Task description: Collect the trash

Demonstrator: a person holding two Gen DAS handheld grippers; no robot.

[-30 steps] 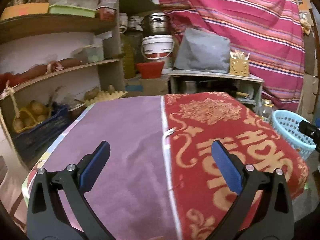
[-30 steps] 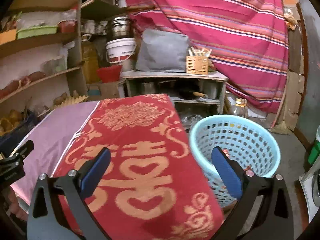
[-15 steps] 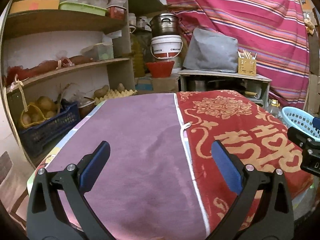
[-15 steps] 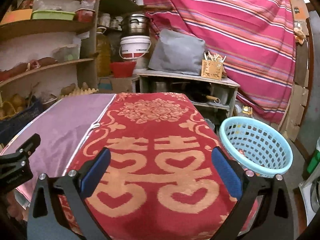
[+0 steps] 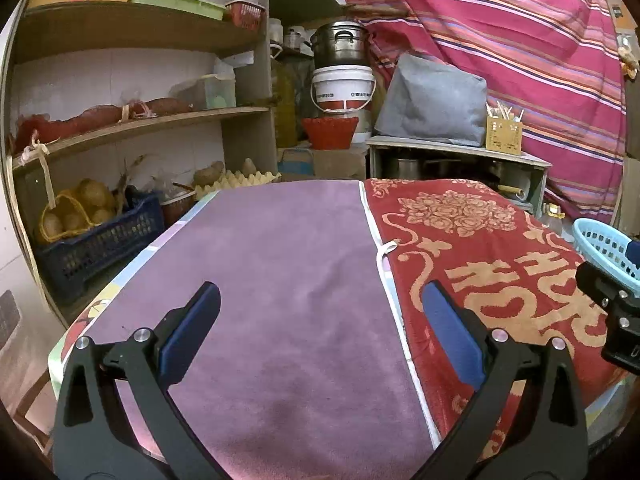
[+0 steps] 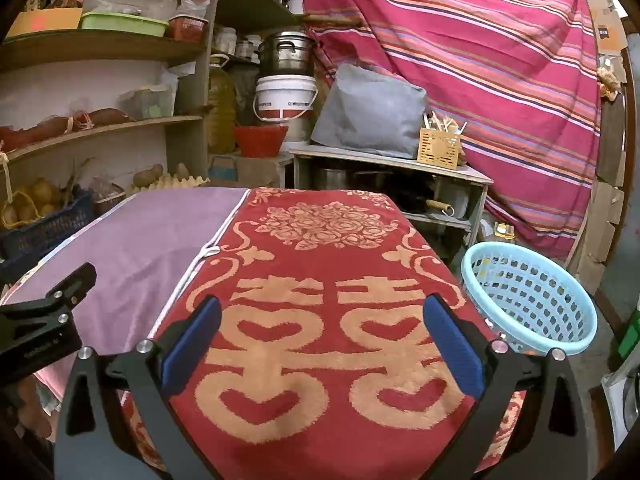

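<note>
My left gripper (image 5: 320, 312) is open and empty above the purple cloth (image 5: 280, 280) on the table. My right gripper (image 6: 320, 312) is open and empty above the red and gold cloth (image 6: 320, 280). A light blue plastic basket (image 6: 528, 296) stands on the floor to the right of the table, with a few small bits inside; its rim also shows in the left wrist view (image 5: 600, 240). No trash shows on the cloths. Each gripper's side shows in the other's view: the right one (image 5: 612, 304), the left one (image 6: 44, 316).
Wooden shelves (image 5: 132, 128) with food, a dark blue crate (image 5: 96, 240) and egg trays (image 5: 236, 180) stand left. Behind the table are a low cabinet (image 6: 392, 168), a white bucket (image 6: 286, 96), a red bowl (image 6: 260, 140) and a striped curtain (image 6: 480, 60).
Both grippers have pulled back and up from the table. The right gripper has swung left, from over the basket to over the red cloth. Both stayed open.
</note>
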